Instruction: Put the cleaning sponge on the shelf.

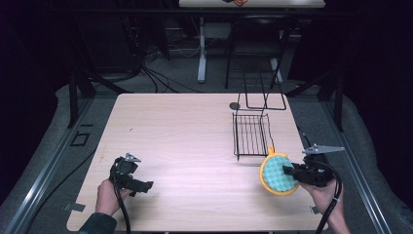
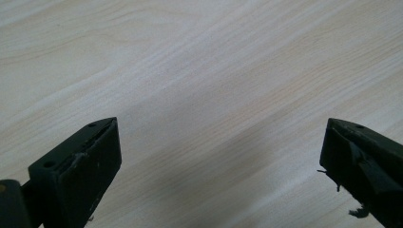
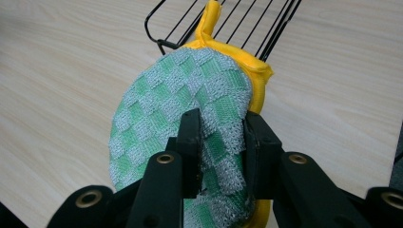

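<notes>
Scrubber (image 3: pixel 180 109) pinched by right gripper (image 3: pixel 221 142), lower edge hidden | left gripper (image 2: pixel 221 156) fingers spread, empty

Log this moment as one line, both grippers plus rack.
left gripper: open, over bare table | right gripper: shut on scrubbing pad | wire rack: beyond pad

A person's 2 hands each grasp a black handheld gripper. The left gripper (image 1: pixel 146 185) has 2 blocky black jaws with flat inner pads, small screw holes and frayed edges, a grey 3-cornered plate on top, and a black cable trailing back past a dark sleeve (image 1: pixel 97 224). The right gripper (image 1: pixel 287 170) has black linkage arms with brass-coloured pivot rivets, a grey 3-cornered plate and a looping black cable.
</notes>
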Motion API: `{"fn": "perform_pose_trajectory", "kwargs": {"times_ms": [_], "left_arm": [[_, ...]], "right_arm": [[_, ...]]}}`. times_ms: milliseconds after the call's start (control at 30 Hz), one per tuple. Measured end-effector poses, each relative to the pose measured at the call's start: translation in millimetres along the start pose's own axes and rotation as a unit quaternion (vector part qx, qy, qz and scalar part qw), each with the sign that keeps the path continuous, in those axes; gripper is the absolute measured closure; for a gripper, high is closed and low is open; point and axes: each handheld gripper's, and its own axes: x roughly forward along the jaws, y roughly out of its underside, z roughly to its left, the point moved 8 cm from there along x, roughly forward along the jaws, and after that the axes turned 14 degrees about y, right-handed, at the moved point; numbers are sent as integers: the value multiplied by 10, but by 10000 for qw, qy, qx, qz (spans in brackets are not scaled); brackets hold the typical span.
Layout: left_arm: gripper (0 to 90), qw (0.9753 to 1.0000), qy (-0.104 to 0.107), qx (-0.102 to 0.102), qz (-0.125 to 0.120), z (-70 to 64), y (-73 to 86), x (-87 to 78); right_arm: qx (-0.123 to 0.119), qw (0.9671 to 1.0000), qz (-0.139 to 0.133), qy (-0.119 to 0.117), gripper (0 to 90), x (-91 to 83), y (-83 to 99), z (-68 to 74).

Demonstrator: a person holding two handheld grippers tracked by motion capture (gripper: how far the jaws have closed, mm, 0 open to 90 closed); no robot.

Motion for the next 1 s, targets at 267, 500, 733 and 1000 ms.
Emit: {"fn": "perform_pose_trajectory", "kwargs": {"times_ms": [267,500,733,1000], "left_arm": [[3,10000,-38,-32,-9,11,3,3],[3,10000,-38,-36,-22,14,3,-3],[3,10000,-28,-38,-27,12,1,-5],[3,10000,-31,-63,-33,15,9,-11]], "right_arm": [[-8,10000,-54,10,714,45,-118,8],[-43,9999,-132,46,713,74,-233,23],[-66,9998,-191,61,713,115,-341,42],[-59,9992,-378,100,714,220,-580,80]]}}
